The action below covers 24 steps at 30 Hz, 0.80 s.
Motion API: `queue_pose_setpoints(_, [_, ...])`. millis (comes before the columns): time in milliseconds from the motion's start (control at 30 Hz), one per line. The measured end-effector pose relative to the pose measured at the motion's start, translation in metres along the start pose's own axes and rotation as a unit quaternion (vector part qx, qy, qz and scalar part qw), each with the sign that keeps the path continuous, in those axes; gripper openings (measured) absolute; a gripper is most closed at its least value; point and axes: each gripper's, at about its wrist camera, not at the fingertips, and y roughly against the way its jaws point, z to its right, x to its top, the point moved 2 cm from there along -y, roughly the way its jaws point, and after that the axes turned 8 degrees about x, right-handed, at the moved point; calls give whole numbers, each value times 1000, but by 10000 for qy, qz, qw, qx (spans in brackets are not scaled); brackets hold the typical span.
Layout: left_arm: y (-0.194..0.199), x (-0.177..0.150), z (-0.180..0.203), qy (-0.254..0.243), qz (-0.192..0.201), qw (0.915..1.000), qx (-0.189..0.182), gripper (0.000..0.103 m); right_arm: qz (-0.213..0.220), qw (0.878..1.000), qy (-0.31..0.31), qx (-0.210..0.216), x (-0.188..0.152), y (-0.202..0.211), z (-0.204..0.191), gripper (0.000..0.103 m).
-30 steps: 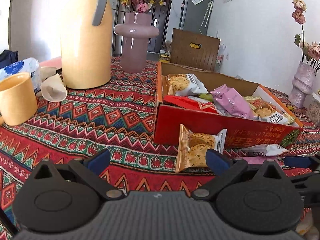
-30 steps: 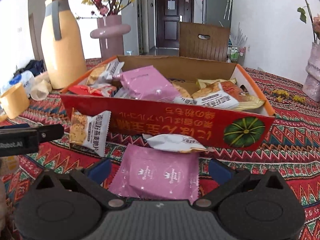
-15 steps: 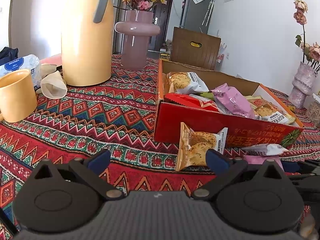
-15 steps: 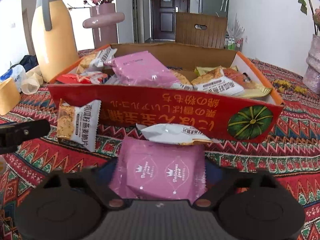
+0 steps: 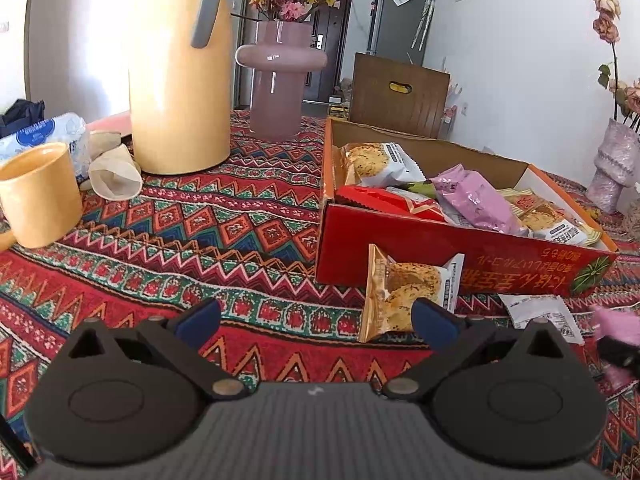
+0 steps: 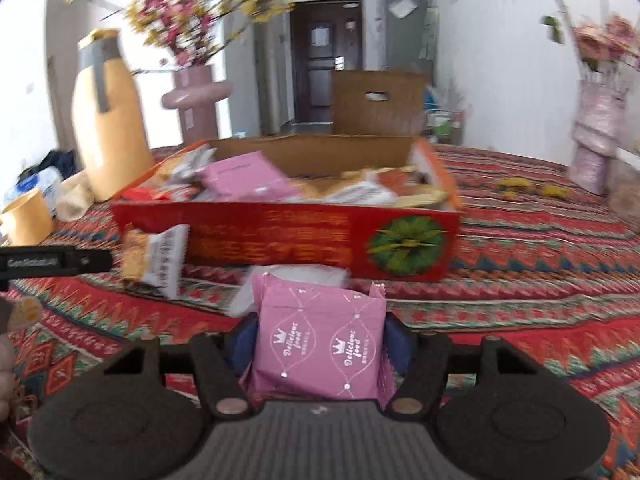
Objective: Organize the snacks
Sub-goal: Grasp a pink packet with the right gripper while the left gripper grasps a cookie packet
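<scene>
**Pink pack gripped on the right, left tool wide open**

Our right gripper (image 6: 320, 338) is clenched on the pink pack (image 6: 320, 344): both blue pads press its sides, and the pack sits upright between them, lifted in front of the red box (image 6: 280, 236). Our left gripper (image 5: 316, 322) is spread wide and holds nothing; its right finger (image 5: 434, 320) overlaps the lower edge of the biscuit pack (image 5: 404, 292), though we cannot tell whether they touch.

The biscuit pack leans against the box's front wall near its left corner. A white sachet (image 5: 540, 314) lies on the tablecloth (image 5: 200, 240) just before the same wall, further right. Inside the box lie more snacks, among them a second pink bag (image 5: 476, 200).

The left view alone shows the box contents sharply, as well as the yellow mug (image 5: 38, 196) and jug (image 5: 180, 80) toward the table's left side. The right view is blurred, but only it shows the grip on the pack and the box's green emblem in full.
</scene>
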Motion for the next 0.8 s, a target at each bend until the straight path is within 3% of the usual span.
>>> queue_pose_setpoints(333, [-1, 10, 40, -454, -207, 9988, -19, 103, 297, 9952, -705, -602, -6, 8, 68, 64])
queue_pose_setpoints(667, [-32, 8, 79, -743, -512, 9947, 483, 101, 335, 9942, -950, -383, -14, 1, 80, 64])
queue_pose_setpoints(767, [-34, 6, 80, -799, -551, 9943, 438, 82, 370, 9938, -1005, -287, -15, 3, 81, 64])
queue_pose_setpoints(800, [-35, 7, 79, -774, -584, 9946, 378, 70, 375, 9938, -1012, -259, -15, 4, 81, 64])
